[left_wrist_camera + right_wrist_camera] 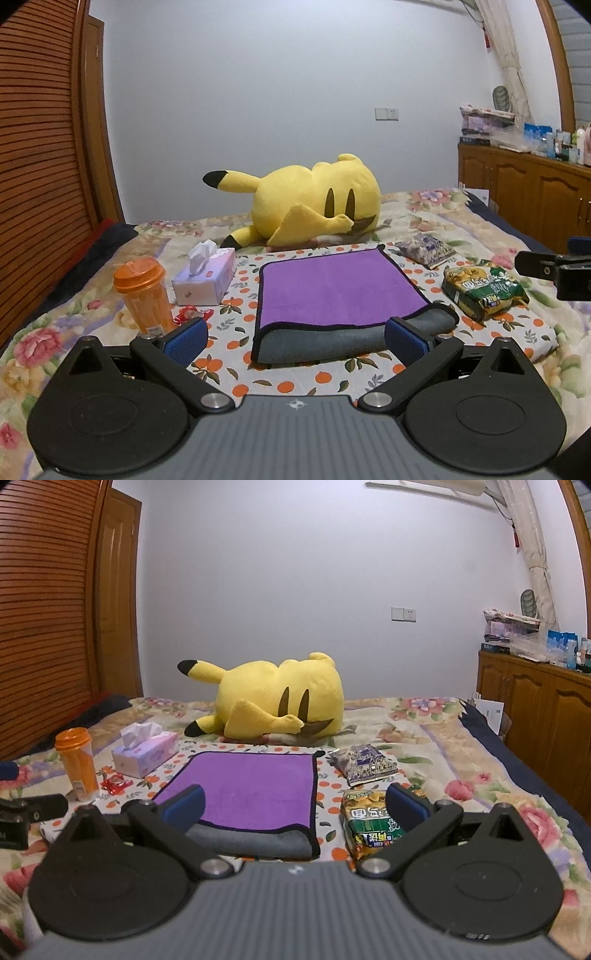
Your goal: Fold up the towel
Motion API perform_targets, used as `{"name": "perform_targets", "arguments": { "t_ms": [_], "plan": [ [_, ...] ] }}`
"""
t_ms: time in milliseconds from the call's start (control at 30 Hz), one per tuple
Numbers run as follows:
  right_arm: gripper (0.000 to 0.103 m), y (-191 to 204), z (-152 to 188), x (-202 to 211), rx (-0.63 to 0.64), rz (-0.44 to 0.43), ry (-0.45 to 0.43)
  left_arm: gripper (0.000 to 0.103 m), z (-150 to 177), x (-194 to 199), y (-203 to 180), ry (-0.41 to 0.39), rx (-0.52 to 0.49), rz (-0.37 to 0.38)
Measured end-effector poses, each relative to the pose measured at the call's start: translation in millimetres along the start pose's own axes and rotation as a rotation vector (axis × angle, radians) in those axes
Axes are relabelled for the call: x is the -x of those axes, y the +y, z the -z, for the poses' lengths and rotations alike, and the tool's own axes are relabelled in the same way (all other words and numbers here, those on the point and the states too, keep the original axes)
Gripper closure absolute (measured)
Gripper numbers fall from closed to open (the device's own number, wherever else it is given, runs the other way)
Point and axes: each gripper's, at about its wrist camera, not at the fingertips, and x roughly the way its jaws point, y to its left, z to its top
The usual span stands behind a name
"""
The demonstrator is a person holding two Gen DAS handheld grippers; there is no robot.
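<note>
Left gripper (293, 338) and right gripper (295, 806) hung wide open, empty. I judged towel (332, 288) layers might slip; noodle packet (369, 827) lay close.

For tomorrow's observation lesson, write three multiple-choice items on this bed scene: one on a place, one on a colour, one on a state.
1. Where does the tissue box stand relative to the towel?
A. On top of it
B. To its left, apart from it
C. To its right, touching it

2. What colour is the towel's upper face?
A. Purple
B. Green
C. Red

3. How are the left gripper and right gripper?
A. Both shut on the towel
B. One open, one shut
C. Both open, holding nothing

Answers:
1 B, since patterned cloth shows between the box and the towel's left edge.
2 A, since the top layer is purple with a black border, over a grey underside.
3 C, since each gripper's blue pads stand wide apart with nothing between them.
</note>
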Motion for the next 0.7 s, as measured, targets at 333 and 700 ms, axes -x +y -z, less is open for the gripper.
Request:
{"name": "perform_targets", "arguments": {
  "t_ms": [333,700],
  "plan": [
    [0.000,1.3,0.5,-11.7,0.010,0.005,0.028,0.000,-0.1,-14.7,-4.3,0.050,-0.012,0.014],
    [0.000,2.3,0.8,-27.9,0.017,-0.013,0.060,0.000,-1.9,-32.4,-5.1,0.077,-0.025,0.024]
  ]
}}
